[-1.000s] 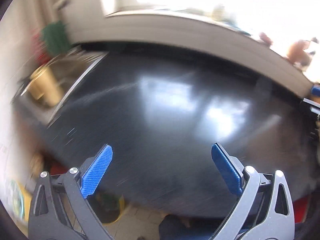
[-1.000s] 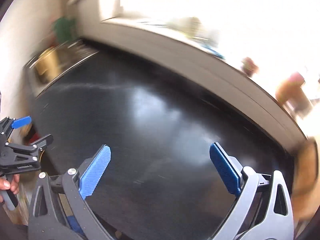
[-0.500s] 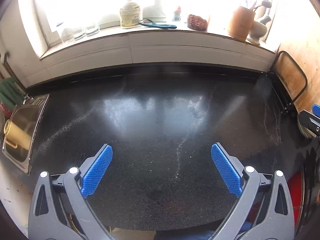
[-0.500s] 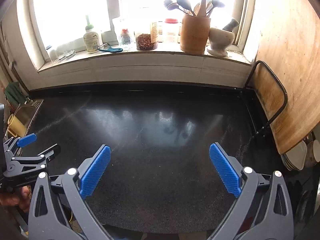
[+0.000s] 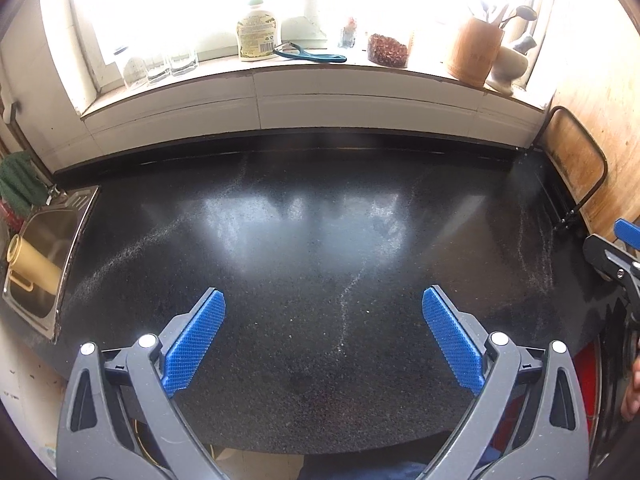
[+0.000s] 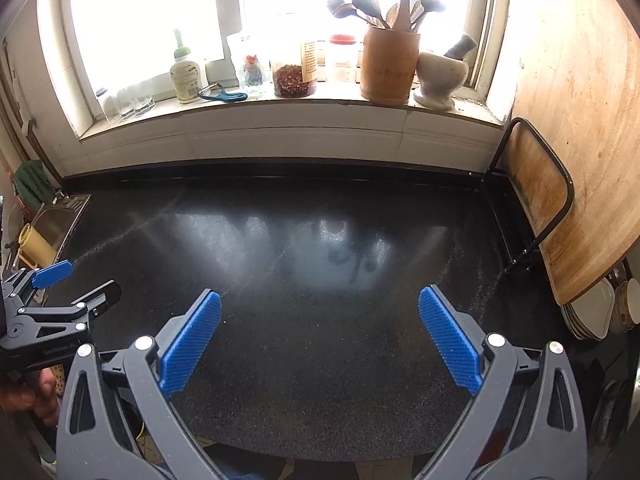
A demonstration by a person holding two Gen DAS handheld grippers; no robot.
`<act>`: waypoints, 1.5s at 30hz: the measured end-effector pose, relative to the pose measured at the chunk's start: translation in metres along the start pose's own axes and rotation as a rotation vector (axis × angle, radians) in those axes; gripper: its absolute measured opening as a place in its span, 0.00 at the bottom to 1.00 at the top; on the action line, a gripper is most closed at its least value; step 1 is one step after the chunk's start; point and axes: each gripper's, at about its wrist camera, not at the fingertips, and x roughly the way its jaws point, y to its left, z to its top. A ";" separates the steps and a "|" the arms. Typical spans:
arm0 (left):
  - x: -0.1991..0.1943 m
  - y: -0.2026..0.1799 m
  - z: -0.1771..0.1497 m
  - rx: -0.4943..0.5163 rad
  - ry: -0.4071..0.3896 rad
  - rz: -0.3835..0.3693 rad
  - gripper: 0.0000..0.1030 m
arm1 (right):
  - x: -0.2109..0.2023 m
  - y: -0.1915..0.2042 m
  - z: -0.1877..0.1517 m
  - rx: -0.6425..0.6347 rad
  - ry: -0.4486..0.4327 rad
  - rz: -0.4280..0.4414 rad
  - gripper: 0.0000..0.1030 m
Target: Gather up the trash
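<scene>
Left gripper (image 5: pixel 322 295) above a black counter (image 5: pixel 320 220), blue fingers (image 5: pixel 196 340) far apart, nothing between them. Right gripper (image 6: pixel 319 295) above the same counter, fingers spread wide too, nothing held. From the right view, left gripper off to the left side, a hand (image 6: pixel 36 392) on its handle. On the counter, only thin pale streaks (image 5: pixel 348 292) like dust or crumbs, plus shine from the window. Trash: cannot tell where, too small to make out or out of view. At the left end of the counter, a metal sink (image 5: pixel 48 240) with a yellow cup (image 5: pixel 30 264) lying in it. Above the sink, a green cloth (image 5: pixel 18 180). Behind the counter, a white sill (image 5: pixel 360 80) under the bright window. On the sill, from left to right: some glasses (image 5: pixel 160 66), a soap bottle (image 5: pixel 256 36), a blue peeler (image 5: pixel 312 55) just beside the bottle, a jar (image 6: pixel 294 80) with red bits inside, a wooden pot (image 6: pixel 388 68) full of spoons, a white bowl (image 6: pixel 438 76) with a grinding stick in it. At the right end of the counter, a big round wooden board (image 6: pixel 568 120) standing on its edge, leaning in a black wire rack (image 6: pixel 536 208). Below the board, a stack of plates (image 6: pixel 592 312).
</scene>
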 end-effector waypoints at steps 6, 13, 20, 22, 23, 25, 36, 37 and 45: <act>-0.004 0.001 0.001 -0.009 -0.004 -0.003 0.93 | -0.002 0.003 -0.002 -0.001 -0.002 0.004 0.93; -0.003 0.002 0.001 -0.017 0.001 -0.003 0.93 | -0.003 0.005 -0.001 -0.003 0.000 0.010 0.93; -0.005 0.002 0.001 -0.015 -0.004 0.002 0.93 | -0.003 0.006 -0.002 -0.002 0.004 0.013 0.93; -0.005 0.003 0.001 -0.016 -0.005 0.001 0.93 | -0.003 0.006 -0.003 0.000 0.005 0.012 0.93; -0.004 0.003 0.002 -0.015 -0.004 0.003 0.93 | -0.003 0.006 -0.003 0.000 0.006 0.013 0.93; -0.004 0.003 0.002 -0.017 -0.003 0.004 0.93 | -0.002 0.005 -0.003 -0.001 0.006 0.014 0.93; -0.004 0.001 0.004 -0.010 -0.008 0.004 0.93 | -0.001 0.003 -0.001 0.002 0.003 0.015 0.93; -0.003 0.000 0.005 -0.007 -0.007 0.004 0.93 | 0.000 0.003 0.000 0.002 0.003 0.015 0.93; -0.002 0.001 0.006 -0.008 -0.007 0.011 0.93 | 0.000 0.002 0.001 0.001 0.000 0.016 0.93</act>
